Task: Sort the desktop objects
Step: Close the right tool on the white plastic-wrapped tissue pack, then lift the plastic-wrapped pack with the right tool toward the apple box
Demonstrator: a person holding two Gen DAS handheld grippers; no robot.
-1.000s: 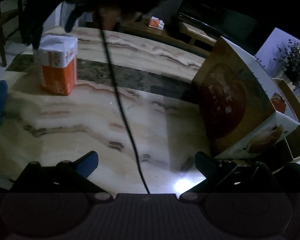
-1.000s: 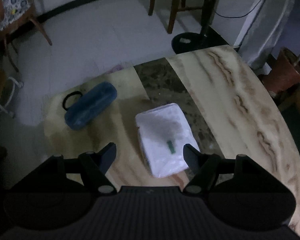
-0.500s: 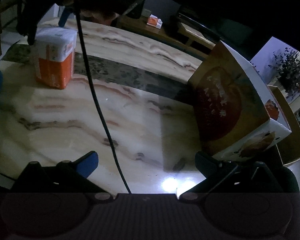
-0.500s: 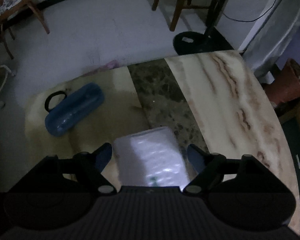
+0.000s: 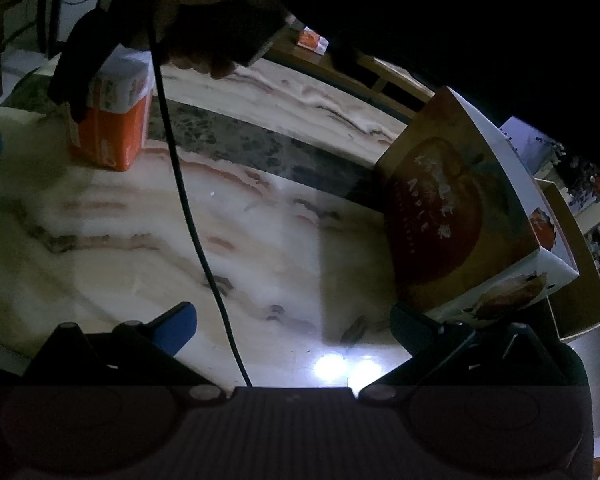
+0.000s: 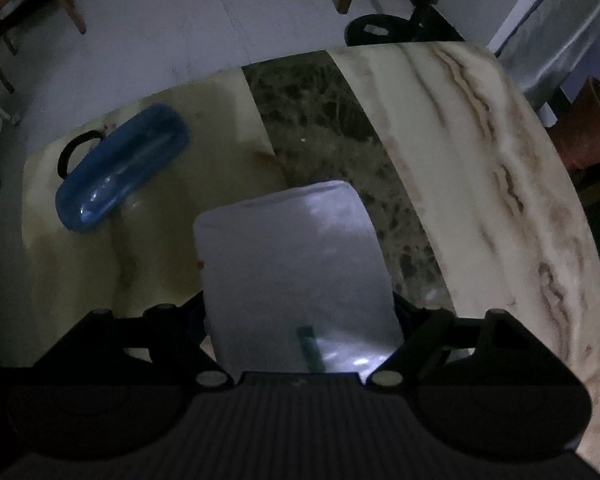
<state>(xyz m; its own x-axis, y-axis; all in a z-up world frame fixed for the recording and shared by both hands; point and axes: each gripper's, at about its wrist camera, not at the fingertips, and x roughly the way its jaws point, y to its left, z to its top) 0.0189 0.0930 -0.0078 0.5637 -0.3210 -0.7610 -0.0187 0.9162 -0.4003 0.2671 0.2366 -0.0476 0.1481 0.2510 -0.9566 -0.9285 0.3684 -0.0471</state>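
only "apple" reads, on the fruit box (image 5: 456, 216) (other characters blurred).

Dim, bluish fisheye views; white glare on marble table (image 5: 340, 364); dark corners.

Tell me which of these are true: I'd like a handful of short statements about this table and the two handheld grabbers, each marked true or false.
1. The tissue pack sits between the right gripper's jaws. True.
2. The blue case is held by the left gripper. False: it lies on the marble table, apart from both grippers.
3. The left gripper's jaws are empty. True: only bare tabletop shows between them.
4. The apple box lies flat on its largest face. False: it stands tilted on the table.
5. The tissue pack is orange on its sides and white on top. True.
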